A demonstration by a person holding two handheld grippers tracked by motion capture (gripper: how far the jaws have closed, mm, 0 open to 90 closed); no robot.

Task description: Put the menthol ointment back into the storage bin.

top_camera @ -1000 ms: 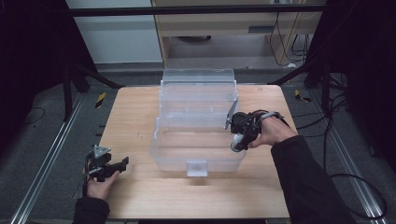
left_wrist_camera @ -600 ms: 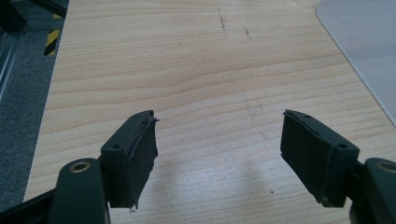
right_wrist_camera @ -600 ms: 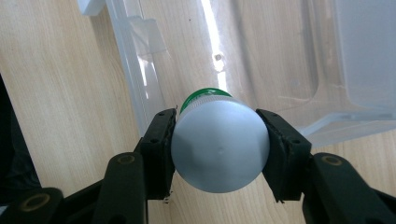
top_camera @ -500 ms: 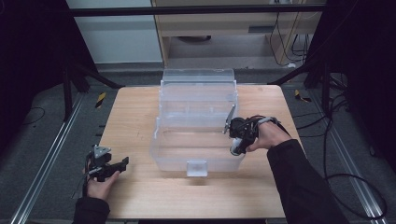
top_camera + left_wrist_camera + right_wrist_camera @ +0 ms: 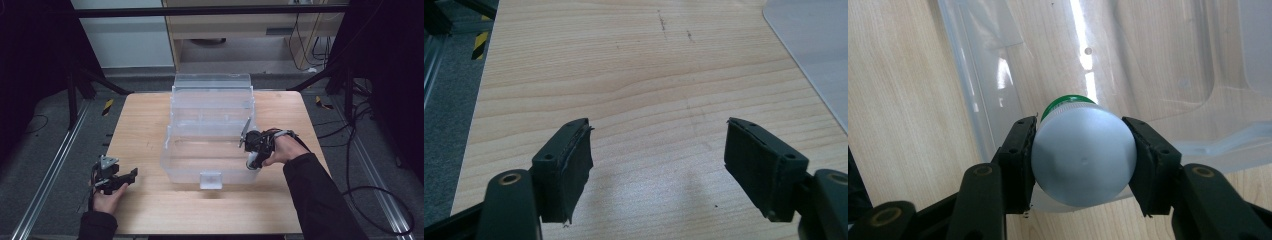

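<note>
- We see the right gripper [image 5: 1080, 165] with its fingers pinching a white plastic bottle with a green cap [image 5: 1081, 157], no label readable, over the clear plastic bin's [image 5: 210, 125] near right corner.
- The left gripper's [image 5: 659, 165] fingers are spread above the bare wooden bench [image 5: 634, 75].

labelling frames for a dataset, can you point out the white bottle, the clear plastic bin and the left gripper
white bottle [image 5: 1083, 157]: right gripper view, on its flat base between the jaws.
clear plastic bin [image 5: 211, 179]: high view, on its front latch.
left gripper [image 5: 659, 170]: left gripper view, midway between its open jaws.
</note>
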